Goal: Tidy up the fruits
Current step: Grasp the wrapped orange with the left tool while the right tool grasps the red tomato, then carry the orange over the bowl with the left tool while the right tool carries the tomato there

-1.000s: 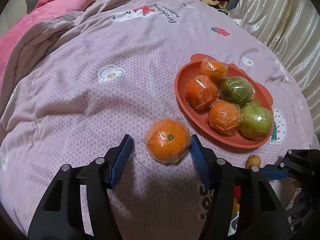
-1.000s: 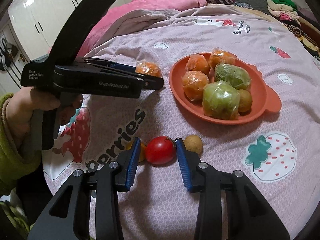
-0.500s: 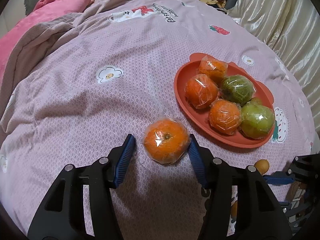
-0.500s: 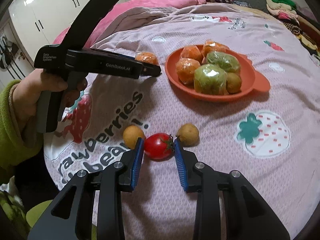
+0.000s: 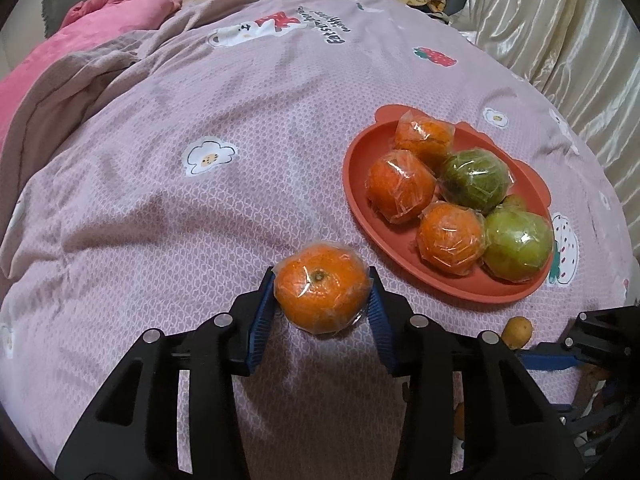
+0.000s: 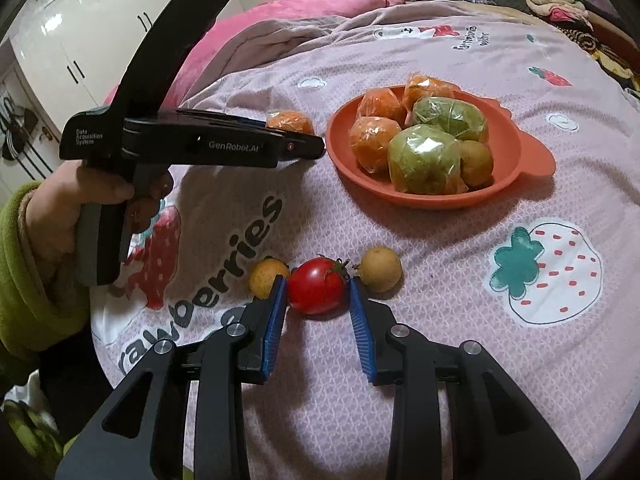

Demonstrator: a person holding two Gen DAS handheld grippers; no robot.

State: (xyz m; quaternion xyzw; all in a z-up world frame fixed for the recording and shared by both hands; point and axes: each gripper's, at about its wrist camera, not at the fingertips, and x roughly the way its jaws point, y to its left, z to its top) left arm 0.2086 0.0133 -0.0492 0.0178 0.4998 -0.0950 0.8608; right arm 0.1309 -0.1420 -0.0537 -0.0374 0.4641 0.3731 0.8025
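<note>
Orange plate [image 5: 448, 280] — three oranges [image 5: 402, 186], two green fruits [image 5: 518, 246].

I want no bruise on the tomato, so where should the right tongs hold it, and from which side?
Grip the tomato across its round middle, coming from the near side, above the cloth. Its stem points sideways toward the small brown fruit, so the smooth flanks are free. The right tongs already bracket these flanks, between that fruit and the yellow one.

Left claw [image 5: 322, 300] closed onto orange [image 5: 322, 296].
</note>
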